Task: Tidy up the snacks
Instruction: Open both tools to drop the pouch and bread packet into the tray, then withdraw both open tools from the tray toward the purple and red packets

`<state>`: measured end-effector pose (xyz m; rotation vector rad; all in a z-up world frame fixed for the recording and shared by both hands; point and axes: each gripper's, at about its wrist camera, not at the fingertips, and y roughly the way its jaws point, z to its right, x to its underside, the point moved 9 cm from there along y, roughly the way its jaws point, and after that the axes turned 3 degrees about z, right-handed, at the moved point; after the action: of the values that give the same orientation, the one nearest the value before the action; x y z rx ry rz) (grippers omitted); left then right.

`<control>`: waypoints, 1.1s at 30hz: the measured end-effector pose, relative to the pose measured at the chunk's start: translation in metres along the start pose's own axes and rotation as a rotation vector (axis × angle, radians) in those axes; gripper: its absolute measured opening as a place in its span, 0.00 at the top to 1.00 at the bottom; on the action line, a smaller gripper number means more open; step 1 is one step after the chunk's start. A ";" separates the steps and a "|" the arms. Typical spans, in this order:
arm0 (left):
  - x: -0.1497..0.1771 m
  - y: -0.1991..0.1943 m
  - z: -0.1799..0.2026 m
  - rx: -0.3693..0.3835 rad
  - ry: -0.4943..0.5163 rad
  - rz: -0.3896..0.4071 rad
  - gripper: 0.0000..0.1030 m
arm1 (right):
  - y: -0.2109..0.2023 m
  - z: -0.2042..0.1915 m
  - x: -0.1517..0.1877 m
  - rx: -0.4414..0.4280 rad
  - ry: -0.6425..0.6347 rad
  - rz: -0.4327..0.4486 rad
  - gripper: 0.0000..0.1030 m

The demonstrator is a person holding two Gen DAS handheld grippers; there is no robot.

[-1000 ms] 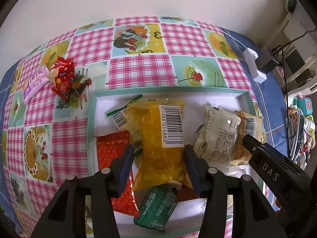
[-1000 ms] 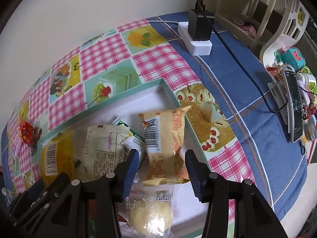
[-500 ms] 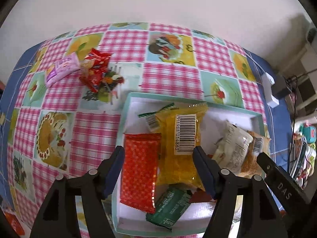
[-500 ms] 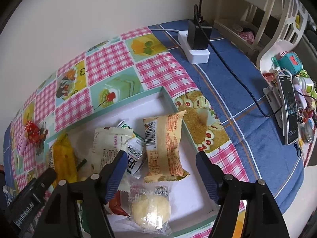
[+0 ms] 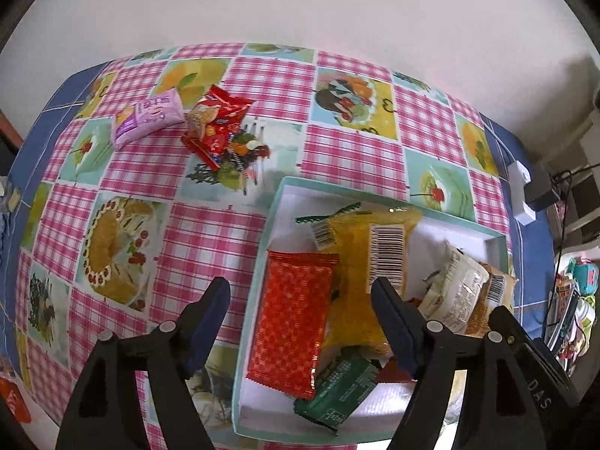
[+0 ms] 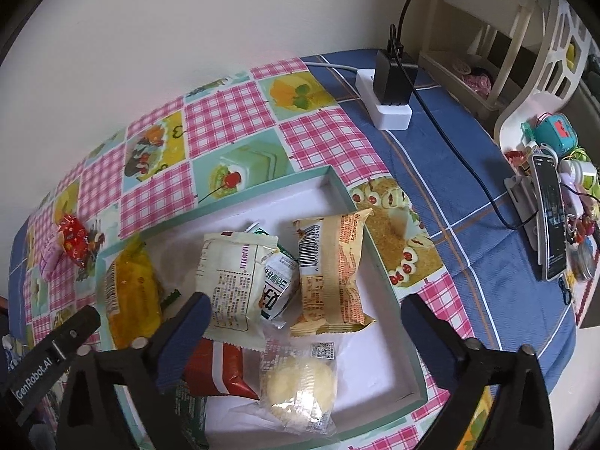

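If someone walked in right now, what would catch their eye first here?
Probably the tray heaped with snack packets, a yellow packet and a red packet brightest among them. It sits on a loud pink checked tablecloth. Two strays lie outside it at the far left: a pink packet touching a red candy bag. Both grippers, left and right, are opening, gripping nothing.

Tray (image 5: 275, 221) on the tablecloth (image 5: 210, 240), packets (image 5: 369, 273) piled inside, two packets (image 5: 176, 120) lying together on the cloth beyond the tray's left corner, power strip (image 6: 382, 107) beyond its right, phone (image 6: 551, 221) far right
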<state>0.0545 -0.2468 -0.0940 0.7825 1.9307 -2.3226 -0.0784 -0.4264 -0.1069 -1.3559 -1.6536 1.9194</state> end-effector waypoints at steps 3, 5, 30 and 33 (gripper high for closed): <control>0.000 0.000 -0.006 -0.018 -0.008 0.007 0.17 | -0.001 -0.001 0.001 -0.008 0.003 0.005 0.00; 0.000 -0.001 -0.010 -0.030 -0.010 0.014 0.16 | -0.002 -0.002 0.002 -0.008 0.005 0.008 0.00; -0.023 -0.012 -0.111 -0.157 -0.080 0.080 0.03 | -0.027 -0.099 0.022 -0.149 -0.157 0.039 0.00; -0.026 -0.015 -0.132 -0.194 -0.077 0.085 0.03 | -0.032 -0.119 0.028 -0.173 -0.187 0.041 0.00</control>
<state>0.1197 -0.1287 -0.0845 0.7306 2.0096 -2.0476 -0.0131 -0.3213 -0.0811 -1.3148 -1.9345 2.0212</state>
